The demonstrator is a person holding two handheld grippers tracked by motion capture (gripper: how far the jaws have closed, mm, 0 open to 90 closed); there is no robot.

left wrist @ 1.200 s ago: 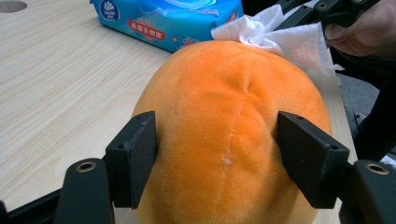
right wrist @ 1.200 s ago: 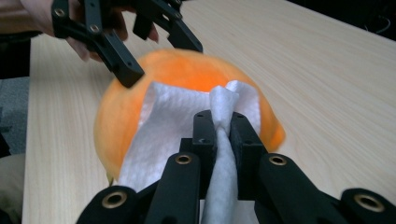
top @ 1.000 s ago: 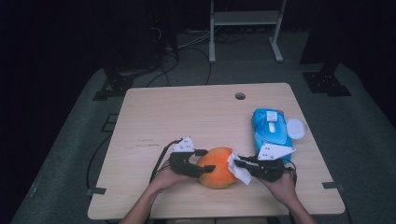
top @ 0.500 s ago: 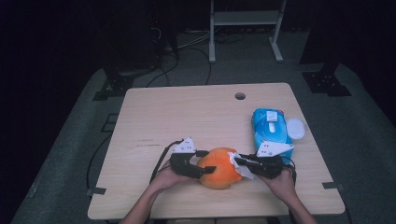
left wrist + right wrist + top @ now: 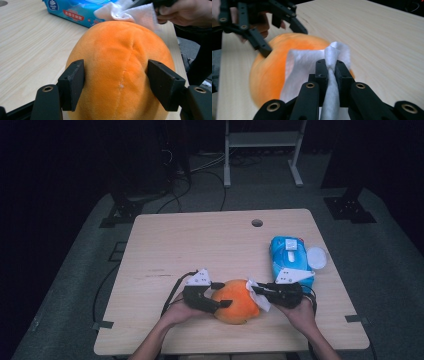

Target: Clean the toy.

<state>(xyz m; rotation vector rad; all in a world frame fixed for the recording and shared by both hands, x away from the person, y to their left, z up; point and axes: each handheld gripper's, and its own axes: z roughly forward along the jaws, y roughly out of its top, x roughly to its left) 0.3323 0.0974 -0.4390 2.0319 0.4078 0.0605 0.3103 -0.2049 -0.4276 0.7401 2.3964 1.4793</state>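
Note:
An orange plush ball (image 5: 234,304) lies near the table's front edge. My left gripper (image 5: 223,295) is shut on it from the left, and both black pads dent its sides (image 5: 115,82). From the right, my right gripper (image 5: 256,291) is shut on a white wipe (image 5: 261,299), which it presses against the ball's right side. In the right gripper view the wipe (image 5: 304,65) is pinched between the jaws (image 5: 331,67) and drapes over the plush (image 5: 267,72), with the left gripper (image 5: 284,27) behind it.
A blue pack of wet wipes (image 5: 290,255) lies just behind the right hand, with a round white lid (image 5: 317,257) at its right. There is a cable hole (image 5: 257,223) near the table's far edge. The front edge of the table (image 5: 150,270) is close below both hands.
The right gripper has shifted the wipe slightly over the ball's right side. The left gripper and the ball have stayed put.

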